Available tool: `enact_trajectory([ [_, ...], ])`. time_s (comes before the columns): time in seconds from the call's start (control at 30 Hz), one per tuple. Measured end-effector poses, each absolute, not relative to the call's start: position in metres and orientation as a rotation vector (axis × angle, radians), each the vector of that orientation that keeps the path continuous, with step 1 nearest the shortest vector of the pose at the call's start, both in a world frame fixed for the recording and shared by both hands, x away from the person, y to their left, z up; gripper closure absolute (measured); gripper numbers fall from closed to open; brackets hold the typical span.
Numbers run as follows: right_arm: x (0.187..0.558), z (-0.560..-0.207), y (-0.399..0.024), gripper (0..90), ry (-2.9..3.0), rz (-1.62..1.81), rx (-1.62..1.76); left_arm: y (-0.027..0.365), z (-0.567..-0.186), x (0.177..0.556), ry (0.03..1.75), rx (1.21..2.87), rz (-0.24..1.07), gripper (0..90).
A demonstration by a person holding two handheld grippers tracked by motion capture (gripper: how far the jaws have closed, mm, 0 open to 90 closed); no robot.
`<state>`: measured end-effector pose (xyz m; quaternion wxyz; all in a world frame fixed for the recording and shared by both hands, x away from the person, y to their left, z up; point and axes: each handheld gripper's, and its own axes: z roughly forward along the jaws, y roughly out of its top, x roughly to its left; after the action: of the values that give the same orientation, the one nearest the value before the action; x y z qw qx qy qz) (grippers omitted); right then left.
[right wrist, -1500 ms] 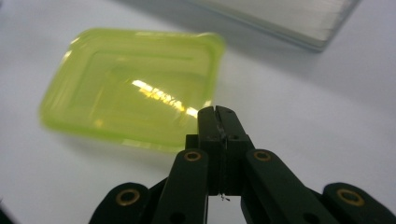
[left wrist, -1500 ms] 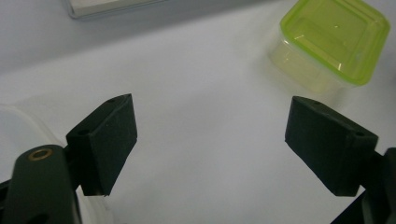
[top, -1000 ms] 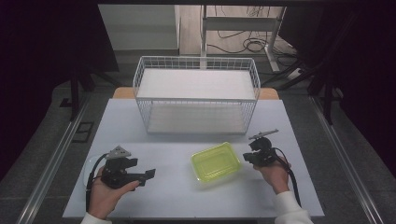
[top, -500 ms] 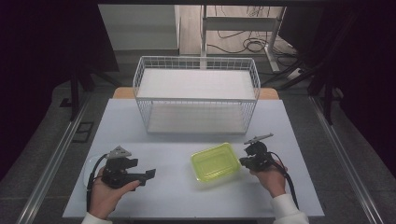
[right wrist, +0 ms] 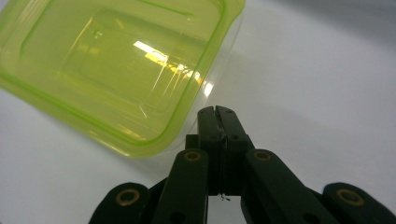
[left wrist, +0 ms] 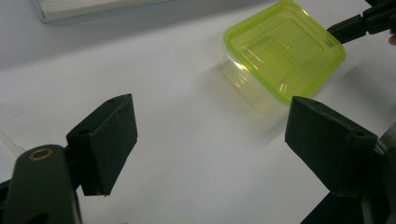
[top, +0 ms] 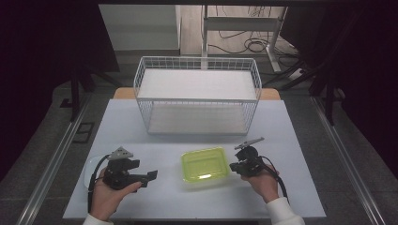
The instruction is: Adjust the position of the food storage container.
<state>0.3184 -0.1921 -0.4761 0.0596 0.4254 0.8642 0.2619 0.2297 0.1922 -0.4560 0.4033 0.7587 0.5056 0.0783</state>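
Right gripper (top: 234, 165): jaws pressed together on nothing, tips set just beside the container's 3 o'clock edge; contact cannot be told.

Container (top: 205, 165): clear box under a yellow-green lid (right wrist: 116, 65), lid up, lying on the table (top: 291, 140) near its front edge. Nearly square; slightly longer side run from 9 to 3 o'clock. Contents cannot be made out.

Left gripper (top: 149, 176): jaws spread wide, pointed toward 3 o'clock at the container, well apart from it.

Wire basket (top: 197, 96): placed at 12 o'clock.
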Motion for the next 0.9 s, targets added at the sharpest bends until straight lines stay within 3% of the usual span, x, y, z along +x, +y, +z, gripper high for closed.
enact_trajectory([
  [0.7, 0.307, -0.479, -0.168, 88.3, 2.623, 0.88, 1.236, 0.191, -0.458, 0.231, 1.294, 1.897, 0.175, 16.6],
  [0.83, 0.299, -0.468, -0.181, 85.1, 2.548, 0.945, 1.238, 0.192, -0.458, 0.232, 1.296, 1.882, 0.161, 16.8],
  [0.9, 0.297, -0.465, -0.188, 78.9, 2.514, 0.996, 1.252, 0.193, -0.457, 0.231, 1.294, 1.875, 0.164, 16.8],
])
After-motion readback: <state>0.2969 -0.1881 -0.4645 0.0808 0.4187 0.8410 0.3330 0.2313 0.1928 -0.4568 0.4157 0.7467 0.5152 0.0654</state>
